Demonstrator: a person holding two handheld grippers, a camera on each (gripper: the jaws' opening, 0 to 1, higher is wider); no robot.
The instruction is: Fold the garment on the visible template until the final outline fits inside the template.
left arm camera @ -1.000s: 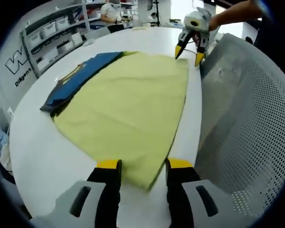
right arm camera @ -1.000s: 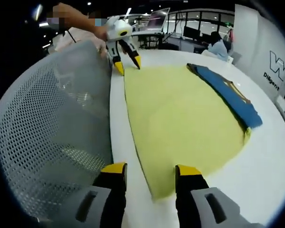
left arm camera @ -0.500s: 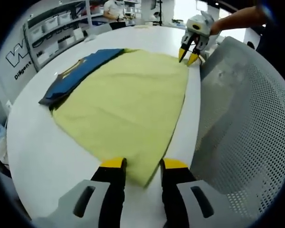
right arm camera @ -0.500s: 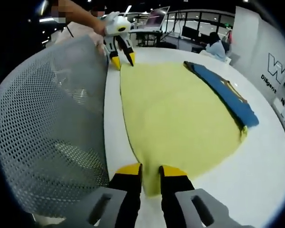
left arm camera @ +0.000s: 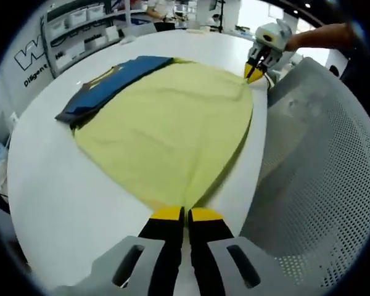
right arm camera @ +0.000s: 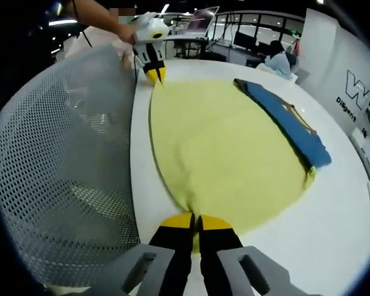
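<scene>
A large yellow cloth (left arm camera: 172,123) lies flat on the round white table (left arm camera: 55,197). A folded blue garment (left arm camera: 105,86) with yellow trim rests along the cloth's far edge. In the left gripper view my left gripper (left arm camera: 177,216) is shut on the cloth's near corner, and my right gripper (left arm camera: 257,73) pinches the other corner on the same side. The right gripper view shows the same from the opposite end: right gripper (right arm camera: 195,221) shut on the yellow cloth (right arm camera: 228,148), left gripper (right arm camera: 155,71) shut on the far corner, blue garment (right arm camera: 290,123) at the right.
A grey mesh chair back (left arm camera: 320,172) stands tight against the table edge beside the gripped side of the cloth, also the chair back (right arm camera: 55,166) at the left. Bare white table (right arm camera: 339,234) surrounds the cloth. Shelves and desks stand in the background.
Both grippers went from open, straddling the cloth's two corners, to shut on them. The cloth edge between them has drawn in slightly and puckered.
</scene>
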